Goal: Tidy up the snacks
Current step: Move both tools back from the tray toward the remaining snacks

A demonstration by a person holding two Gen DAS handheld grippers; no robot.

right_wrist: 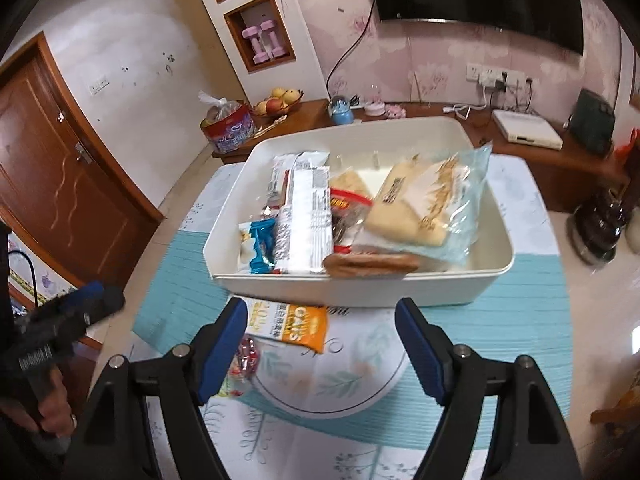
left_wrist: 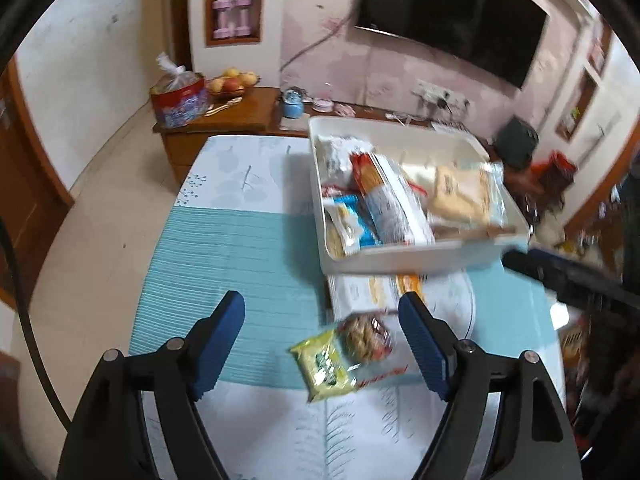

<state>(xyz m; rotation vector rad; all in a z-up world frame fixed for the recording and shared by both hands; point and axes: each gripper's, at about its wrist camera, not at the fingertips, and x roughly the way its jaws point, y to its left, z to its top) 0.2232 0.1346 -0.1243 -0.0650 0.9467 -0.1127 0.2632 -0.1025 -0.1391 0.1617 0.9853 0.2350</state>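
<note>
A white bin [right_wrist: 496, 272] stands on the table, filled with snack packs: a bagged bread loaf [right_wrist: 424, 208], a long white pack [right_wrist: 308, 216], a blue pack [right_wrist: 260, 244] and a brown biscuit [right_wrist: 368, 264]. An orange oats packet [right_wrist: 292, 324] lies flat just in front of the bin. My right gripper [right_wrist: 322, 308] hangs open above that packet, empty. My left gripper [left_wrist: 322, 304] is open and empty too, over the table left of the bin [left_wrist: 400, 260]. A yellow-green packet [left_wrist: 324, 364] and a clear nut packet [left_wrist: 366, 336] lie below its fingers.
The table carries a teal mat [left_wrist: 224, 248] and a white leaf-print cloth. Behind it runs a wooden sideboard [right_wrist: 304, 112] with a fruit bowl [right_wrist: 276, 104], a red tin [right_wrist: 230, 128] and a blue jar [right_wrist: 342, 114]. A brown door [right_wrist: 60, 184] is on the left.
</note>
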